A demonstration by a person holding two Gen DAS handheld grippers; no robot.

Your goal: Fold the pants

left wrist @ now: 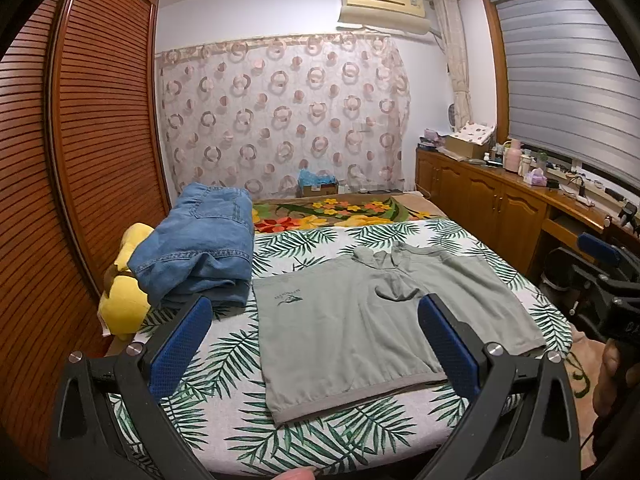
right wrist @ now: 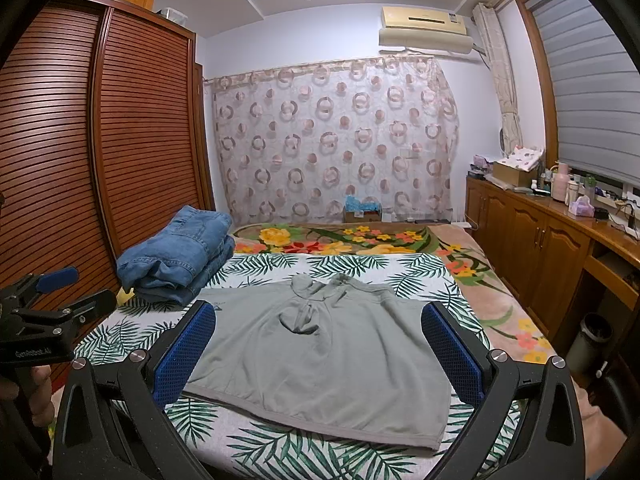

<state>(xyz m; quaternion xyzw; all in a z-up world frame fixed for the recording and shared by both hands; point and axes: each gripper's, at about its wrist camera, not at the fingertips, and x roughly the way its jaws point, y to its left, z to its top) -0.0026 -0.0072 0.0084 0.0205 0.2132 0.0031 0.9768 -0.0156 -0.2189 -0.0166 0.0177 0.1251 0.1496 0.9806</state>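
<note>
yellow plush toy (left wrist: 122, 296) left of the left gripper (left wrist: 316, 332) half buried under folded jeans (left wrist: 200, 252), its shape unclear, small print on grey shorts (left wrist: 286, 300) ahead of the left finger too small to read, right gripper (left wrist: 600, 276) cut off by the frame edge, countertop bottles (right wrist: 568, 188) far right of the right gripper's fingers too small to identify

Pants (left wrist: 372, 320) lie flat on bed (left wrist: 224, 420); folded jeans (left wrist: 200, 256) left, behind.

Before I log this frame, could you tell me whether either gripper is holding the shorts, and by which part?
Nothing is held: the left gripper and right gripper are both open above the grey shorts lying flat.
</note>
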